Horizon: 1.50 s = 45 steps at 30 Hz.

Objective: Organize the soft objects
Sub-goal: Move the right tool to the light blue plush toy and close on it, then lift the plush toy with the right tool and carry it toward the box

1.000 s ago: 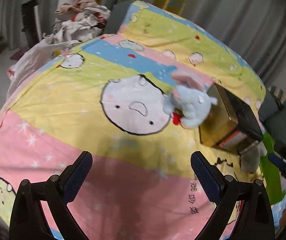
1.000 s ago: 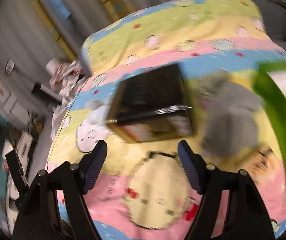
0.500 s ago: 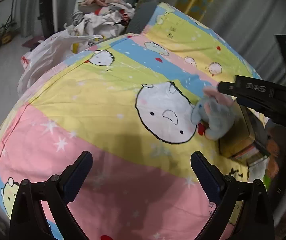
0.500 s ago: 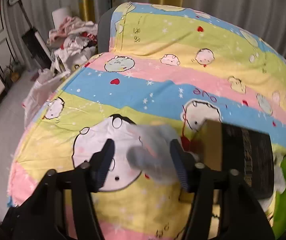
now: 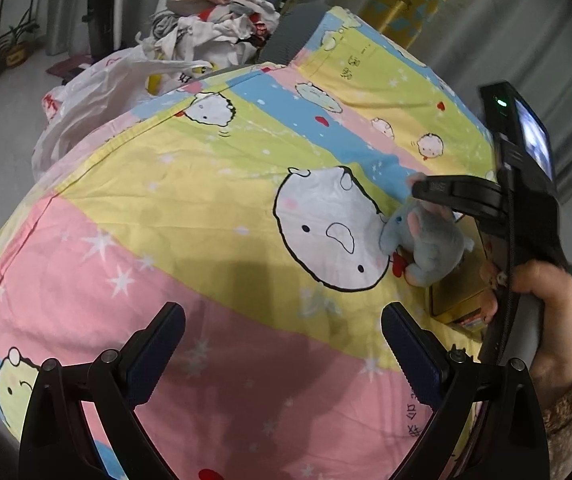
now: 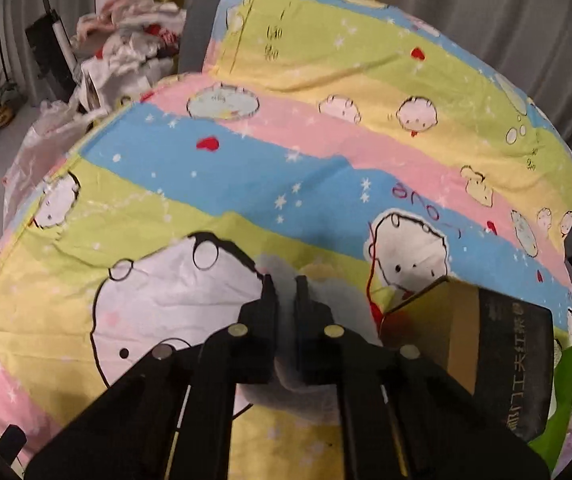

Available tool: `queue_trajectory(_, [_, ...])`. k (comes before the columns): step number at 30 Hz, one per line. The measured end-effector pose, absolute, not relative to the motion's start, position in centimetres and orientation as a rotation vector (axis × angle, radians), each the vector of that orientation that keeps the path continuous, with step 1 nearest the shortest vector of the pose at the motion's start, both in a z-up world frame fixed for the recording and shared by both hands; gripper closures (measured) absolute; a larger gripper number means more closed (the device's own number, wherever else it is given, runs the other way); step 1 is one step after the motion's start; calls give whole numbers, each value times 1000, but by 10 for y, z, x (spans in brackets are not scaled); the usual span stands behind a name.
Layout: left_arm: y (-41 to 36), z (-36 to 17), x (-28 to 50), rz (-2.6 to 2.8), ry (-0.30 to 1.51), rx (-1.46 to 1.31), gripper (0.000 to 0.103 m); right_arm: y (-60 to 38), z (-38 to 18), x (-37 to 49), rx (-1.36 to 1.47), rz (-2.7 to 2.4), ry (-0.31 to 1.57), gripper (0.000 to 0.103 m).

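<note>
From my left wrist view I see what the right one hides: the whole grey plush elephant [image 5: 426,246], fuzzy and rounded with pinkish ears, at right of centre on the striped cartoon bedsheet [image 5: 166,216], pressed against a gold cardboard box [image 5: 458,292]. My right gripper [image 5: 422,192] reaches over its head. My left gripper [image 5: 282,344] hangs with jaws spread wide over bare pink sheet at the bottom.

In the right wrist view, my right gripper [image 6: 284,284] has its jaws drawn nearly together on blurred pale plush at lower centre. The box's dark printed face [image 6: 514,364] sits at lower right.

The sheet's left edge drops toward a white plastic bag [image 5: 98,92] and a heap of clothes [image 5: 214,16] at upper left.
</note>
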<state>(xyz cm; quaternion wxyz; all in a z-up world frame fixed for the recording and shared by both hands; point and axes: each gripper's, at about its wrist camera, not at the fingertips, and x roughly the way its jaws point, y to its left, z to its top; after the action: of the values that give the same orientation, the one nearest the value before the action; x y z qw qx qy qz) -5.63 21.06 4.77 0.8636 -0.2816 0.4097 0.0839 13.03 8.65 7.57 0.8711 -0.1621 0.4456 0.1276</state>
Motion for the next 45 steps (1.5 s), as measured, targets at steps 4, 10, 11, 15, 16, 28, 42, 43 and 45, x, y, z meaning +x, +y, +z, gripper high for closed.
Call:
queue_trajectory(4, [211, 49, -58, 185, 856, -594, 4, 70, 100, 117, -175, 376, 931, 98])
queue_trajectory(10, [208, 47, -57, 173, 868, -611, 4, 45, 139, 77, 10, 540, 914, 100])
queue_trajectory(11, [207, 48, -57, 169, 869, -609, 4, 40, 146, 68, 29, 557, 900, 100])
queue_trajectory(15, [203, 52, -59, 148, 854, -605, 4, 34, 163, 39, -30, 567, 845, 98])
queue_trajectory(16, [204, 51, -60, 153, 857, -607, 4, 37, 162, 37, -68, 539, 847, 96])
queue_trajectory(28, [216, 49, -63, 175, 853, -642, 4, 72, 87, 81, -122, 466, 1068, 27])
queue_trajectory(42, [218, 50, -63, 171, 853, -639, 4, 74, 46, 87, -136, 454, 1081, 41])
queue_trajectory(43, [217, 51, -64, 173, 850, -636, 4, 69, 50, 83, -110, 457, 1073, 41])
queue_trajectory(45, [215, 54, -66, 175, 840, -625, 4, 53, 66, 70, -63, 487, 1052, 41])
